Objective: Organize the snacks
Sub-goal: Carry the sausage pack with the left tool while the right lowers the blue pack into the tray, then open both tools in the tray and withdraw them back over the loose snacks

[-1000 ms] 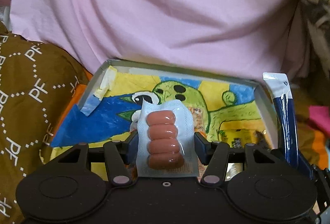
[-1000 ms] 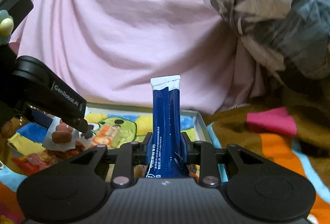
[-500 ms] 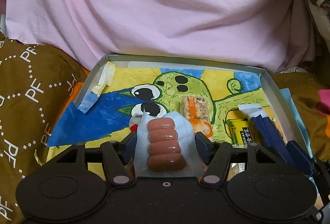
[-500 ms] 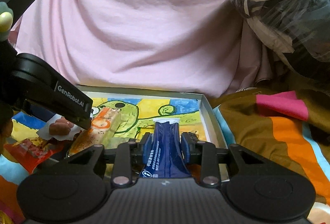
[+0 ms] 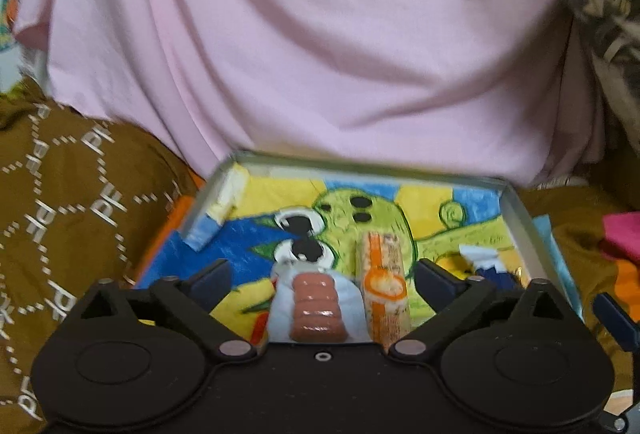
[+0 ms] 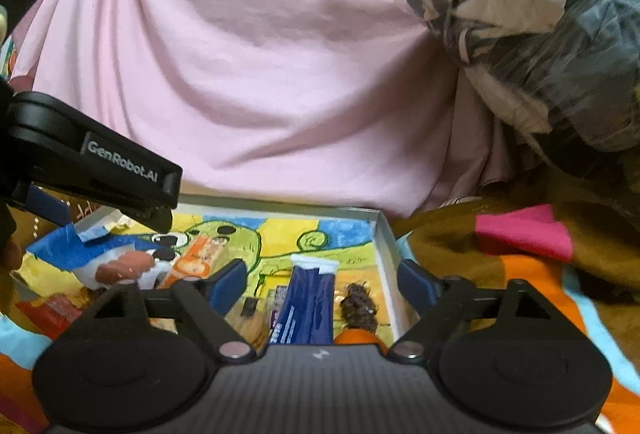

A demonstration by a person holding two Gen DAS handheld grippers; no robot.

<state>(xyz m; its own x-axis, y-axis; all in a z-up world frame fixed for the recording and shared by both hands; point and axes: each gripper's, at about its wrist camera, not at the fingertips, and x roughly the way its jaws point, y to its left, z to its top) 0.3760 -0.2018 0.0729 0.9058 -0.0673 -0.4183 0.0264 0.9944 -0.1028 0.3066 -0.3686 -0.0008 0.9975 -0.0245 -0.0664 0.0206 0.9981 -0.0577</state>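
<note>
Both claws just sprung wide: left claw (image 5: 324,280) clear of clear-wrapped sausage pack (image 5: 316,308), right claw (image 6: 322,282) clear of dark-blue foil pouch (image 6: 306,308), both lying in painted cardboard tray (image 5: 516,206). Best withdrawn straight back, avoiding any snag on wrappers.

A brown-and-orange blanket (image 6: 460,254) carries a shallow tray (image 6: 386,246) ahead of the tongs; a pink cloth (image 6: 524,234) lies right of them.
</note>
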